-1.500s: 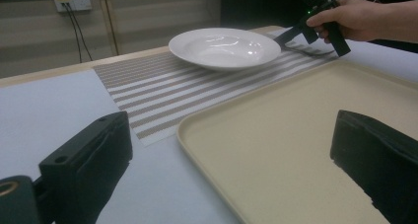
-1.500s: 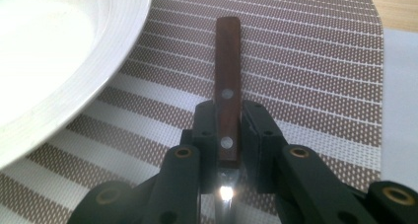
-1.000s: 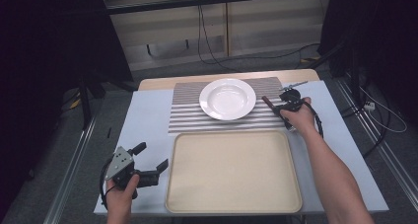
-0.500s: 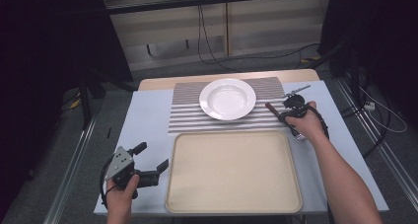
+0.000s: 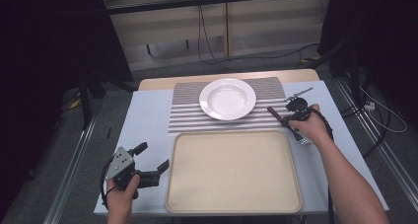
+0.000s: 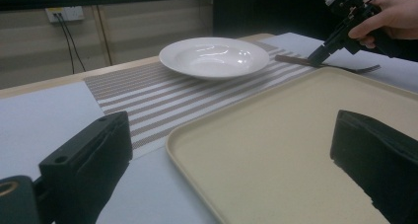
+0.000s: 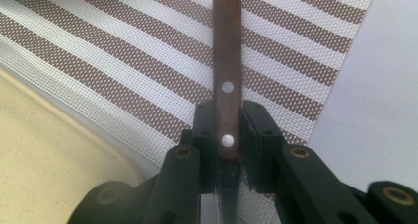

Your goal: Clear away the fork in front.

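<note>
My right gripper (image 5: 285,116) (image 7: 227,121) is shut on a piece of cutlery with a brown, riveted wooden handle (image 7: 226,61) (image 5: 274,112). The handle points out over the right edge of the striped placemat (image 5: 187,116) (image 7: 98,46). From the left gripper view, the right gripper (image 6: 319,56) holds the cutlery low over the mat, and its metal end (image 6: 367,68) looks like a fork's. A white plate (image 5: 227,98) (image 6: 214,58) sits on the mat. My left gripper (image 5: 153,157) (image 6: 234,135) is open at the near left, beside the beige tray (image 5: 231,169) (image 6: 296,135), with nothing between its jaws.
The tray takes up the near middle of the pale blue table (image 5: 148,120), and its corner (image 7: 39,150) lies just left of the right gripper. Cables run along the floor beyond the table's far edge and to its right.
The right hand has drawn the cutlery a little toward the near side and the right, off the plate's edge. The left hand has stayed put.
</note>
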The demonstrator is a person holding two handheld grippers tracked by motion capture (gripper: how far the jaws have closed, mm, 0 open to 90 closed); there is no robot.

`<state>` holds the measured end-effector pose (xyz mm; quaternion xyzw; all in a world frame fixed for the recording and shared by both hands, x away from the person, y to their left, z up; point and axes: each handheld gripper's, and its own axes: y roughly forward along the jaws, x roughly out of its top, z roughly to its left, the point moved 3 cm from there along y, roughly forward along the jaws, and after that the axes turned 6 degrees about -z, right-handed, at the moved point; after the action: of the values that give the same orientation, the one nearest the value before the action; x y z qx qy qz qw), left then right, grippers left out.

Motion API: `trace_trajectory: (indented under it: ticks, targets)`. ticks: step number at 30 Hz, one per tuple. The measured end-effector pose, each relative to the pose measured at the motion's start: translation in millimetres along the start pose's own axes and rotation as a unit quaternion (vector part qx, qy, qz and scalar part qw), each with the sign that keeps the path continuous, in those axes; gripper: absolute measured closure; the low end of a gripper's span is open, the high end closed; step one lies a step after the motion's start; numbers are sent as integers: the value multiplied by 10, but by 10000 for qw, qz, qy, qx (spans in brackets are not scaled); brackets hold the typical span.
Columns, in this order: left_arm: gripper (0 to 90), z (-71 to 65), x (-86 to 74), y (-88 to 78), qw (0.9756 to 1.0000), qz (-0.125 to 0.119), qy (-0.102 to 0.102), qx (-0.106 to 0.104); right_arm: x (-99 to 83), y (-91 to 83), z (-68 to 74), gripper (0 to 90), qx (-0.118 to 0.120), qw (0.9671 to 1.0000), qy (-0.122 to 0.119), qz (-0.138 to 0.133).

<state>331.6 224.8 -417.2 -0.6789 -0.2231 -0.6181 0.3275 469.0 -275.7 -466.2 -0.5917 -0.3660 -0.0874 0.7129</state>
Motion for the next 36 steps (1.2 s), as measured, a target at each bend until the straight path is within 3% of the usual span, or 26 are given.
trace_trajectory:
  ticks: [3,8,14,22,29,35,36]
  targets:
    - [25,0,-9,5,10000,12,-16,-7,8,4,24,776,-95,9999,-61,54]
    - [25,-13,5,8,10000,-11,-5,-25,19,18,7,766,-83,9999,95,87]
    - [24,-30,23,41,10000,-39,-15,-63,58,29,38,764,-197,9995,-6,249]
    - [25,-40,17,66,9999,-17,-3,-119,80,39,20,763,-159,9990,185,361]
    - [24,-52,23,61,9999,-28,19,-128,128,59,47,762,-272,9978,88,605]
    - [24,-59,26,70,9999,-16,38,-139,131,67,42,765,-261,9976,137,633]
    - [24,-62,29,80,9999,-20,36,-146,138,74,48,766,-301,9974,58,659]
